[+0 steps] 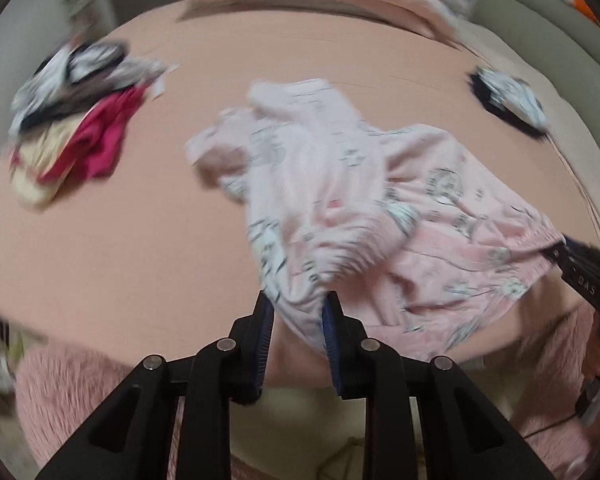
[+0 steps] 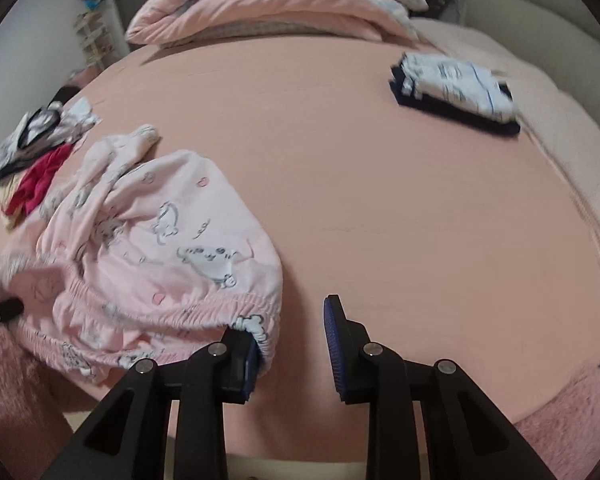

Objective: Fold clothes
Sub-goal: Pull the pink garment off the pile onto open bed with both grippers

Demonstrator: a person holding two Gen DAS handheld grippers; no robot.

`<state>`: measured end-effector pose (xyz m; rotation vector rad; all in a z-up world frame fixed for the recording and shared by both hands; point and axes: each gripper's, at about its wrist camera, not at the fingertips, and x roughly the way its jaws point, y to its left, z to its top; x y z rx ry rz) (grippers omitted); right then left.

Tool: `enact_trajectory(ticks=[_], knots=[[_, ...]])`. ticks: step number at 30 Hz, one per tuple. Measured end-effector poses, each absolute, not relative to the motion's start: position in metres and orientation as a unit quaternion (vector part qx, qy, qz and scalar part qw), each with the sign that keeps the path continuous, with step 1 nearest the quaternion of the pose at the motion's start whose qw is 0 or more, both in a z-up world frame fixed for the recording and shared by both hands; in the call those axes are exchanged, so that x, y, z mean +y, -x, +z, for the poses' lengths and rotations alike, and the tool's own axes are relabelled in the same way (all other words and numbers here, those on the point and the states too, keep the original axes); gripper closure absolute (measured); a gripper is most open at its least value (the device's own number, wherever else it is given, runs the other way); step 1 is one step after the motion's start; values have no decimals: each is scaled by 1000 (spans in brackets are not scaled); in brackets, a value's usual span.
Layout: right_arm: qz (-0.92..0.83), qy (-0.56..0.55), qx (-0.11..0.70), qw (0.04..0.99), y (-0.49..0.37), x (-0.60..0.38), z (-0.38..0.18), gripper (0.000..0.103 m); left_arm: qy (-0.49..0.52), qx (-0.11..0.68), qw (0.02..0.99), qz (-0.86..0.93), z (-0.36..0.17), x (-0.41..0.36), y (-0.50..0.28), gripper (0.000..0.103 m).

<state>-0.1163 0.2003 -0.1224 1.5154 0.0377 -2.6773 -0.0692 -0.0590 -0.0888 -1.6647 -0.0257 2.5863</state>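
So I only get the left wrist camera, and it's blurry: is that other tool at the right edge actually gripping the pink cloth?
Observer: No. The right gripper has its jaws apart; the pink garment lies against one finger only.
Operator: Which part of it?
Observer: A gathered elastic waistband.
Operator: And the blob at the far right?
Observer: A neatly folded stack, white printed cloth on dark cloth.
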Motion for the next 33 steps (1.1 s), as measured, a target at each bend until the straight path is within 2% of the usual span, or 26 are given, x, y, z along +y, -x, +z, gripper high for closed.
enact_trajectory(ticks=[1, 2, 3, 4, 5, 9, 12, 14, 15, 17, 20, 26, 29, 32, 33], knots=[[-869, -493, 14, 41, 115, 198, -123, 76, 534, 5, 34, 845, -86, -50, 73, 78], [-867, -495, 16, 50, 114, 195, -124, 74, 526, 19, 34, 850, -82, -41, 78, 70], [-862, -503, 17, 56, 122, 196, -132, 74, 518, 33, 34, 854, -79, -31, 82, 55], [-854, -515, 19, 64, 126, 195, -143, 73, 508, 48, 32, 859, -75, -26, 85, 48], [-843, -533, 22, 73, 128, 193, -152, 73, 503, 62, 34, 861, -73, -23, 91, 35], [-830, -550, 38, 82, 128, 182, -167, 73, 521, 93, 64, 846, -90, -6, 109, 33], [-838, -538, 11, 84, 133, 184, -158, 73, 506, 113, 86, 851, -90, 7, 112, 33], [-851, -521, -4, 61, 136, 191, -153, 73, 485, 127, 55, 863, -86, 8, 113, 33], [-854, -517, -5, 56, 136, 192, -152, 73, 493, 132, 30, 859, -90, 4, 117, 46], [-851, -523, 6, 48, 140, 193, -157, 74, 520, 120, -13, 845, -98, -13, 123, 89], [-840, -541, 24, 41, 140, 195, -165, 74, 528, 108, -27, 842, -98, -32, 112, 89], [-809, -572, 81, 113, 127, 173, -158, 74, 562, 95, -30, 821, -114, -52, 82, 89], [-825, -547, 78, 114, 133, 164, -156, 73, 581, 63, 1, 811, -137, -52, 89, 89], [-820, -559, 69, 104, 149, 160, -177, 74, 578, 6, 3, 816, -148, -58, 103, 89], [-826, -550, 73, 102, 150, 161, -170, 84, 573, -16, 1, 819, -150, -61, 107, 98]])
